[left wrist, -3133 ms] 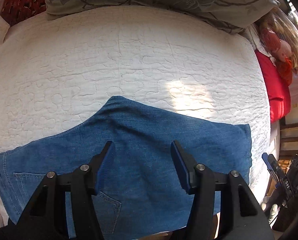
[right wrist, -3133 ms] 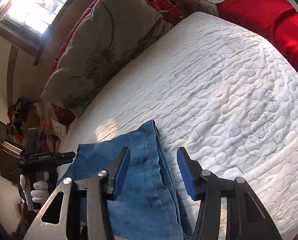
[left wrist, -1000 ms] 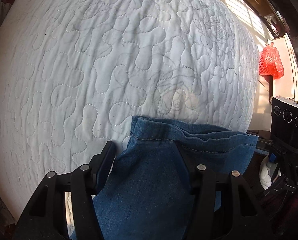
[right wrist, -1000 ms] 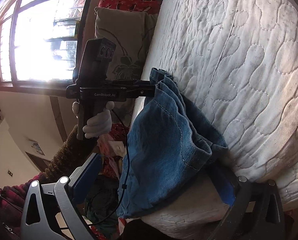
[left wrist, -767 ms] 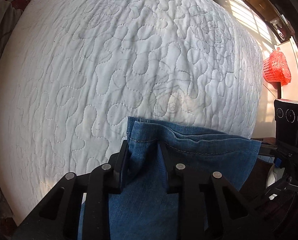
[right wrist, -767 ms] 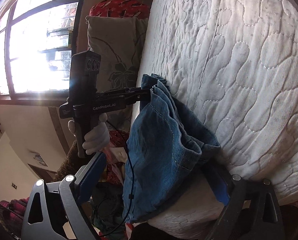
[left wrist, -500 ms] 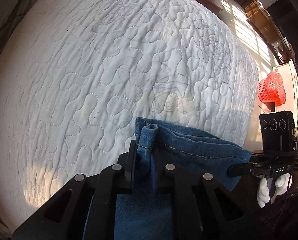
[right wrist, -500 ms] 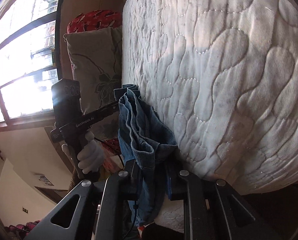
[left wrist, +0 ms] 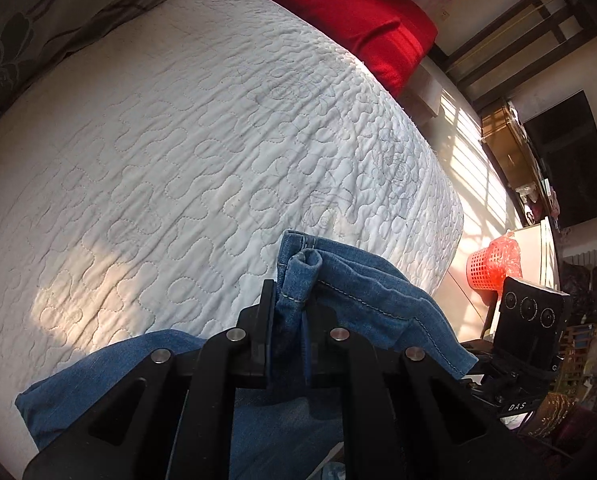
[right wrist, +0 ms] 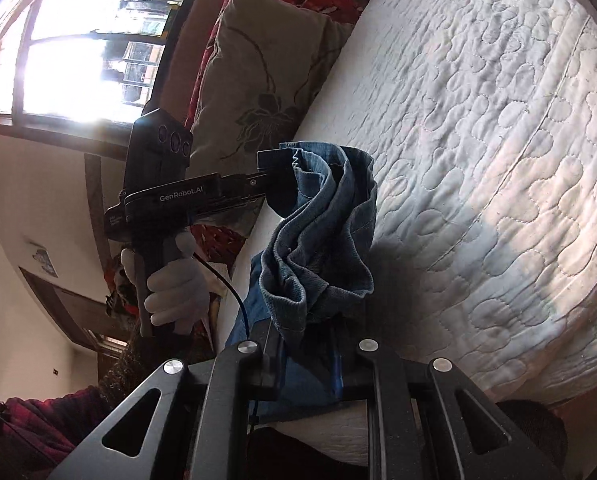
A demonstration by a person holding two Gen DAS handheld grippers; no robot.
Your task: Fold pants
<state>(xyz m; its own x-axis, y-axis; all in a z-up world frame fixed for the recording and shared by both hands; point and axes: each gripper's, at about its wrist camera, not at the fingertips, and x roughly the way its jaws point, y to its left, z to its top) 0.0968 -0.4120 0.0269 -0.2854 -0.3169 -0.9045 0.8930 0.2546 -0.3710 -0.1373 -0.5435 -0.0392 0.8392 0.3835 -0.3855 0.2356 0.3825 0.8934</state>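
Observation:
The blue denim pants (left wrist: pixel 378 292) lie at the near edge of the white quilted bed (left wrist: pixel 198 152), with the leg end raised off the quilt. My left gripper (left wrist: pixel 294 308) is shut on one bunched corner of the hem. In the right wrist view my right gripper (right wrist: pixel 306 340) is shut on the other corner of the pants (right wrist: pixel 322 240), and the cloth sags in folds between the two grips. The left gripper (right wrist: pixel 270 176) shows there too, held by a gloved hand (right wrist: pixel 174 292). The rest of the pants is hidden under the grippers.
A grey floral pillow (right wrist: pixel 266 72) and a red patterned cushion lean at the head of the bed below a bright window (right wrist: pixel 78 60). A red cushion (left wrist: pixel 362 20) lies at the far side. A red basket (left wrist: pixel 494 268) stands on the floor beyond the bed's edge.
Both grippers went from open around the hem to shut on it. The hem has come up off the quilt, bunched between them, and the left gripper has swung up and rolled.

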